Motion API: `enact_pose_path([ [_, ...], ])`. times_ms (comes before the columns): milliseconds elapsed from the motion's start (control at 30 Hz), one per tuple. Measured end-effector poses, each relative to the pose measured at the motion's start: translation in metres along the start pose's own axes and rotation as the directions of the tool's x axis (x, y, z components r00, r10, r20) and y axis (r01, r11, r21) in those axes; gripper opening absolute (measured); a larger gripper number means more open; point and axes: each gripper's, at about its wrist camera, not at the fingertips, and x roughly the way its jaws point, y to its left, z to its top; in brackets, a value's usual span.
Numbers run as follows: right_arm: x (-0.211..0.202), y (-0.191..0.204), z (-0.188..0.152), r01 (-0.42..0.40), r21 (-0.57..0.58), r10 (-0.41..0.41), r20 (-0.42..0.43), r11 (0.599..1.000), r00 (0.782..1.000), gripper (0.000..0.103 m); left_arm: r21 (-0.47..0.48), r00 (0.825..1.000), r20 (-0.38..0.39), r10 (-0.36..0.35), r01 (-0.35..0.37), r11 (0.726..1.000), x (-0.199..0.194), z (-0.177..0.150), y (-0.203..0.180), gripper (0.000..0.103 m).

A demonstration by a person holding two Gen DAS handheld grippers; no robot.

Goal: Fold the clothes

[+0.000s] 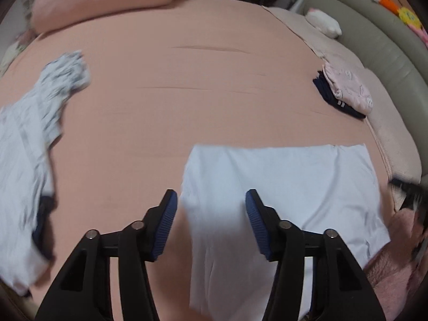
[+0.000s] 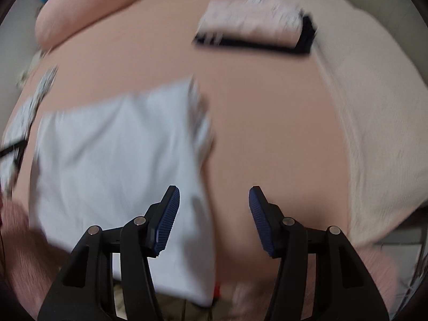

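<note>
A white garment (image 1: 294, 182) lies flat and partly folded on the pink bed sheet (image 1: 187, 80), near the front edge. My left gripper (image 1: 210, 195) hangs open above the garment's left edge, with cloth below the gap and neither pad touching it. In the right wrist view the same white garment (image 2: 112, 147) is blurred. My right gripper (image 2: 214, 191) stands open over its right edge, one finger above the cloth and the other above bare sheet (image 2: 267, 133). A crumpled heap of pale clothes (image 1: 26, 133) lies at the left.
A folded stack, pink on navy (image 1: 345, 91) (image 2: 254, 26), sits at the right of the bed. A pink pillow (image 1: 101, 0) lies at the back left, and a pale blanket (image 2: 374, 107) and grey headboard (image 1: 388, 40) run along the right. A pink sleeve (image 1: 388, 267) shows low right.
</note>
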Motion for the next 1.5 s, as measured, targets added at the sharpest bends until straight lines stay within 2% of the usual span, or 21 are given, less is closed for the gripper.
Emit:
enact_pose_path([
  [67,0.011,-0.001,0.025,-0.008,0.001,0.008,0.044,1.000,0.999,0.057,0.035,0.999,-0.029,0.037,-0.036,0.999,0.017,0.003,-0.006,0.049],
  [167,0.040,-0.019,0.044,-0.056,0.004,0.056,-0.010,0.998,0.998,0.057,0.044,0.996,-0.065,0.055,-0.053,0.998,0.037,0.003,-0.008,0.042],
  [233,0.060,-0.026,0.058,-0.113,-0.011,0.112,-0.056,0.994,0.992,0.054,0.042,0.997,-0.046,0.059,-0.057,0.997,0.040,0.008,-0.007,0.019],
  [267,0.069,-0.025,0.066,-0.138,-0.030,0.136,-0.070,0.990,0.988,0.048,0.043,0.997,-0.031,0.068,-0.066,0.997,0.040,0.012,-0.006,0.016],
  [300,0.076,-0.021,0.069,-0.144,-0.057,0.139,-0.087,0.988,0.986,0.032,0.043,0.997,-0.017,0.076,-0.075,0.996,0.040,0.015,-0.005,0.013],
  [333,0.082,-0.016,0.068,-0.125,-0.086,0.117,-0.094,0.988,0.989,0.025,0.043,0.996,-0.002,0.085,-0.085,0.995,0.040,0.019,-0.004,0.012],
  [400,0.086,-0.013,0.068,-0.093,-0.111,0.085,-0.070,0.990,0.994,0.025,0.047,0.991,0.008,0.131,-0.131,0.990,0.045,0.029,0.002,0.012],
  [533,0.088,-0.025,0.069,-0.038,-0.078,0.038,-0.004,0.996,0.999,0.028,0.014,0.978,-0.033,0.205,-0.205,0.979,0.069,0.037,0.022,0.012],
  [600,0.085,-0.033,0.066,-0.050,-0.045,0.050,0.009,0.998,0.999,0.030,-0.060,0.990,-0.027,0.142,-0.143,0.988,0.062,0.035,0.033,0.013],
  [667,0.081,-0.041,0.063,-0.063,-0.012,0.063,0.023,0.998,0.998,0.034,-0.129,1.000,-0.012,0.021,-0.023,0.991,0.046,0.029,0.037,0.022],
  [733,0.071,-0.044,0.057,-0.073,-0.012,0.074,0.035,0.997,0.997,0.035,-0.121,1.000,-0.018,-0.020,0.017,0.993,0.042,0.020,0.030,0.055],
  [800,0.062,-0.043,0.053,-0.102,-0.012,0.102,0.047,0.995,0.994,0.036,-0.113,0.998,-0.024,-0.060,0.057,0.992,0.037,0.011,0.024,0.056],
  [900,0.060,-0.033,0.053,-0.148,-0.026,0.149,0.035,0.989,0.988,0.036,-0.081,0.995,-0.045,-0.088,0.085,0.993,0.042,0.004,0.013,0.030],
  [967,0.072,-0.028,0.056,-0.131,-0.042,0.132,0.015,0.990,0.991,0.036,-0.052,0.999,-0.026,-0.040,0.038,0.998,0.039,0.004,0.004,0.027],
  [1000,0.075,-0.025,0.054,-0.114,-0.049,0.115,0.011,0.992,0.993,0.036,-0.051,0.999,-0.013,-0.041,0.040,0.998,0.036,0.004,0.003,0.023],
  [1067,0.079,-0.025,0.055,-0.102,-0.049,0.102,0.013,0.994,0.995,0.036,-0.048,0.998,-0.009,-0.066,0.065,0.997,0.034,0.007,0.005,0.023],
  [1200,0.072,-0.031,0.055,-0.112,-0.002,0.112,0.025,0.994,0.993,0.036,-0.057,0.993,0.003,-0.121,0.121,0.991,0.028,0.008,0.012,0.036],
  [1333,0.068,-0.036,0.055,-0.147,0.014,0.146,0.045,0.989,0.988,0.036,0.022,0.991,-0.038,-0.125,0.126,0.992,0.044,0.003,-0.004,0.036],
  [1367,0.073,-0.035,0.055,-0.146,0.013,0.145,0.033,0.989,0.989,0.036,0.042,0.995,-0.050,-0.091,0.093,0.995,0.051,0.001,-0.007,0.035],
  [1433,0.083,-0.035,0.056,-0.143,0.013,0.142,0.019,0.990,0.990,0.037,0.047,0.997,-0.052,-0.060,0.062,0.997,0.058,0.004,-0.008,0.013],
  [1500,0.085,-0.035,0.058,-0.148,0.021,0.147,0.024,0.989,0.989,0.037,0.028,0.997,-0.040,-0.066,0.067,0.997,0.059,0.013,-0.005,0.008],
])
